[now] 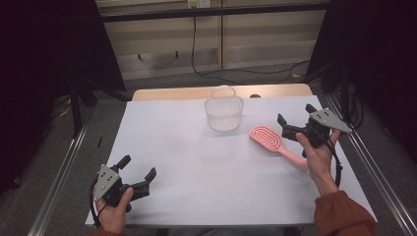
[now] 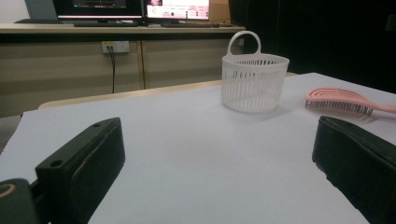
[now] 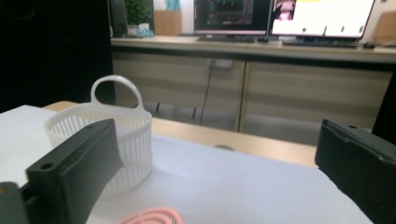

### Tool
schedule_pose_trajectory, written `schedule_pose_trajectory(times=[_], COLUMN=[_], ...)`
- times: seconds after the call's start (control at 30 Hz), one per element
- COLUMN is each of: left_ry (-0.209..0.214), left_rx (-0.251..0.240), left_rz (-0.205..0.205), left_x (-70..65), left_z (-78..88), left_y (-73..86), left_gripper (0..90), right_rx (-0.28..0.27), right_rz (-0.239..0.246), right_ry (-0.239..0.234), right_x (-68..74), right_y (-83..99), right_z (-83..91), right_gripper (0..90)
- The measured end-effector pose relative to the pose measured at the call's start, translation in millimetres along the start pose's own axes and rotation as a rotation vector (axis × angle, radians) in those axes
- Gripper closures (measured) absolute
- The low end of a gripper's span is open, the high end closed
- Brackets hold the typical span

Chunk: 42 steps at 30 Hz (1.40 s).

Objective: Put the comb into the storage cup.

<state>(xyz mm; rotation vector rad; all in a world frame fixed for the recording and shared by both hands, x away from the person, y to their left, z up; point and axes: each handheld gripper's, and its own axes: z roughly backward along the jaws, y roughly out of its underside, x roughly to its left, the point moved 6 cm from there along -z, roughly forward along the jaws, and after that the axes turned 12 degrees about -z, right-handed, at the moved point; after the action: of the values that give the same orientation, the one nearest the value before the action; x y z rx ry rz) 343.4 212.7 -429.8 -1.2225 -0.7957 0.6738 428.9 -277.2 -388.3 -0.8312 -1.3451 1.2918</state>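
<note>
Pink hairbrush [image 1: 272, 141] is seen right of centre, just beside the right claw [image 1: 294, 119], spread apart and empty; the left claw [image 1: 138, 168], lower left, is likewise spread.

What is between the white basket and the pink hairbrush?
Nothing. In the high view, bare white table cover lies between the white basket and the pink hairbrush; they lie close but apart. The left gripper view shows the same gap.

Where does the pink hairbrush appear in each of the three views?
High view: pink hairbrush right of centre on the white sheet, beside the right gripper.
Left gripper view: at the right edge, right of the basket.
Right gripper view: a pink sliver at the bottom edge.
Shared landmark: the white basket.
</note>
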Motion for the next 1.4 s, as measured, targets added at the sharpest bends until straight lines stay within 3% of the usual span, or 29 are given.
schedule_pose_trajectory(times=[0.1, 0.4, 0.5, 0.73, 0.77, 0.83, 0.87, 0.93, 1.03, 1.13, 1.3, 1.4], left_ry=[-0.005, -0.003, -0.002, -0.003, -0.004, -0.008, -0.006, -0.005, -0.003, -0.002, -0.008, -0.003], left_rx=[0.009, 0.012, 0.018, 0.021, 0.021, 0.009, 0.012, 0.015, 0.016, 0.014, 0.014, 0.015], left_rz=[-0.008, -0.006, -0.002, -0.017, -0.017, -0.011, -0.013, -0.013, -0.017, -0.015, -0.014, -0.015], left_x=[0.7, 0.1, -0.1, 0.7, 0.7, 0.6, 0.9, 0.9, 0.8, 0.8, 1.4, 1.3], left_z=[1.1, -0.1, -1.1, -0.5, -0.4, -0.3, 0.0, -0.2, -0.1, -0.1, 0.2, -0.2], left_y=[0.7, 1.6, 2.4, 2.3, 2.2, 1.2, 1.4, 1.9, 1.8, 1.7, 1.8, 2.1], left_gripper=[2.6, 2.7, 2.7, 2.7, 2.7, 2.7, 2.7, 2.7, 2.7, 2.7, 2.7, 2.7], right_rx=[0.050, 0.152, 0.221, 0.332, 0.369, 0.471, 0.498, 0.499, 0.569, 0.625, 0.696, 0.726], right_rz=[-0.044, -0.068, -0.016, 0.038, 0.037, 0.024, 0.052, 0.094, 0.065, 0.066, 0.080, 0.093], right_ry=[-0.033, -0.051, -0.049, -0.060, -0.079, -0.164, -0.160, -0.127, -0.174, -0.203, -0.202, -0.225], right_x=[0.0, -1.7, -0.2, 4.5, 5.6, 10.4, 11.2, 12.7, 16.2, 18.3, 17.1, 16.6], right_y=[4.4, 6.6, 6.1, 9.3, 10.4, 14.3, 15.4, 15.5, 17.4, 17.5, 18.2, 18.1], right_z=[-3.5, -7.9, -12.7, -19.7, -20.3, -21.6, -22.2, -24.5, -28.3, -32.5, -39.4, -40.2], right_gripper=[0.0, 0.0, 1.2, 0.0, 0.0, 0.6, 1.3, 0.9, 1.9, 2.1, 3.6, 3.8])
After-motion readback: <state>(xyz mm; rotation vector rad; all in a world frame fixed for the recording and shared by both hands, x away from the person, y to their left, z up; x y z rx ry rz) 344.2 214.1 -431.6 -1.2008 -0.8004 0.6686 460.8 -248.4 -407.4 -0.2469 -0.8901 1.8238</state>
